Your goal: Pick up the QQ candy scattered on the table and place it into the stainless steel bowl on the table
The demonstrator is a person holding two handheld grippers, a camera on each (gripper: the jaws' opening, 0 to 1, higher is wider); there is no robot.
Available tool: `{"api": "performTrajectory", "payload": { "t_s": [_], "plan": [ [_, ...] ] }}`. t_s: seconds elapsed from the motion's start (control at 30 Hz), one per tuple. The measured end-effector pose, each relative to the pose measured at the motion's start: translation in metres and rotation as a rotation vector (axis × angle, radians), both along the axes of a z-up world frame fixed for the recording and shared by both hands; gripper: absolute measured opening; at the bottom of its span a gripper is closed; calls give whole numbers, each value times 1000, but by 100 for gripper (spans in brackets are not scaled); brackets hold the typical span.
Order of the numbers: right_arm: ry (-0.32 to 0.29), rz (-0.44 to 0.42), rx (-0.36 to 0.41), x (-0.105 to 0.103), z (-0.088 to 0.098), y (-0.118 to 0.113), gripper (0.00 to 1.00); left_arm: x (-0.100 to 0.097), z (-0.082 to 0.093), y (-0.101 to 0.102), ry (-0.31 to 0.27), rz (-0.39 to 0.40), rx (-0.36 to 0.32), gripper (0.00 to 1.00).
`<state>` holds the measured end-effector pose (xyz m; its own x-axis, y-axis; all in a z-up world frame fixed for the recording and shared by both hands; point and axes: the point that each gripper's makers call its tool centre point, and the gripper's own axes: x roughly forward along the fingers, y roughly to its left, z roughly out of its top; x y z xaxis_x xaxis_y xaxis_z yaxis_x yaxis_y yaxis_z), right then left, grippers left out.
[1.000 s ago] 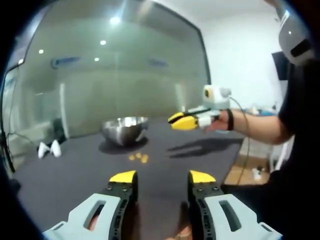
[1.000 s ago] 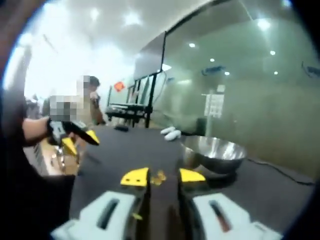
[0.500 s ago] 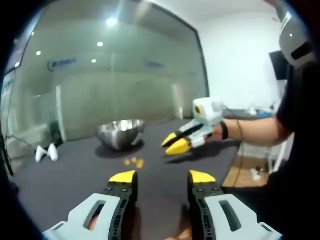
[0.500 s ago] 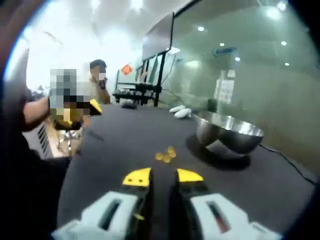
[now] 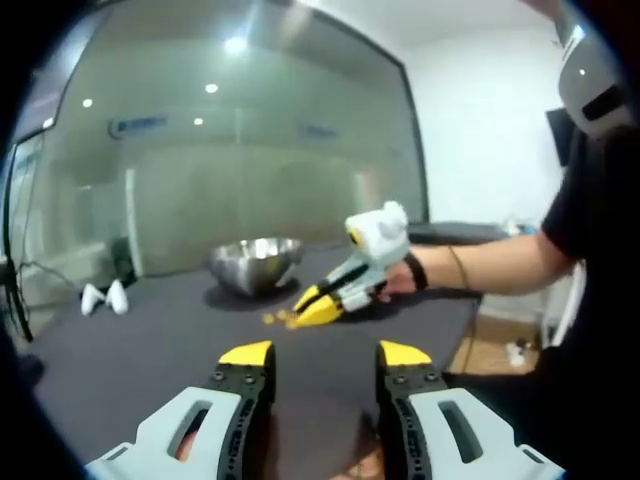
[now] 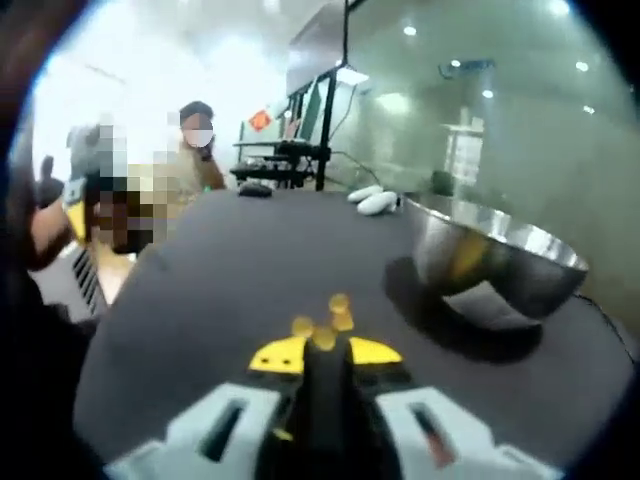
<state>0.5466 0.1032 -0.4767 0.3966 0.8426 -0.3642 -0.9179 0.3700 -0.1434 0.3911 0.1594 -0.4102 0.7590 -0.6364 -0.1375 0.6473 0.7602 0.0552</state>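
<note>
The right hand-held gripper (image 6: 325,353), jaws slightly parted and empty, noses at candies (image 6: 322,324) clustered on the bench (image 6: 200,290) near the bowl (image 6: 490,262); crowding risks scattering them. The left hand-held gripper (image 5: 326,353) hangs released.

Pretty soft, blurry pictures overall. Round ceiling lights (image 5: 235,45) reflect as spots on the glass wall (image 5: 250,160). Far-left background in the right gripper view is blown out white. The steel bowl (image 6: 490,265) throws a dark shadow on the table (image 6: 200,300). Fisheye bends everything near the edges.
</note>
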Motion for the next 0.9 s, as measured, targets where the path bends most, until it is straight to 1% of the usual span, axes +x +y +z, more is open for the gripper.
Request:
{"api": "performTrajectory", "payload": {
  "t_s": [0.1,0.13,0.23,0.43,0.47,0.5,0.53,0.57,0.6,0.63,0.73,0.77,0.87,0.9],
  "plan": [
    [-16,14,-13,1,0,7,13,1,0,5,4,12,-16,41],
    [-24,25,-18,0,0,9,11,1,-1,5,6,14,-15,41],
    [-33,31,-20,0,0,11,9,1,-2,5,8,15,-10,41],
    [-9,27,-4,1,0,9,9,0,-5,5,13,11,-6,41],
    [9,21,7,2,0,8,9,1,-5,5,14,11,-8,41],
    [50,10,25,0,-1,8,9,1,-5,5,14,12,-10,41],
    [106,-12,40,1,-1,7,9,1,-4,5,13,11,-10,41],
    [141,-34,51,2,-1,5,9,2,-4,5,13,10,-10,41],
    [137,-52,70,5,4,2,9,2,-5,4,13,9,-10,41],
    [116,-51,88,4,10,1,9,3,-5,4,14,8,-9,41],
    [97,-52,93,-4,18,-7,9,5,-5,1,15,2,-9,41],
    [75,-66,94,-4,21,-11,9,6,-5,0,14,0,-8,41],
    [67,-131,67,-9,27,-27,9,7,-5,-4,14,-12,-8,41],
    [62,-159,71,-4,30,-33,9,7,-5,-5,13,-14,-8,41]
  ]
}}
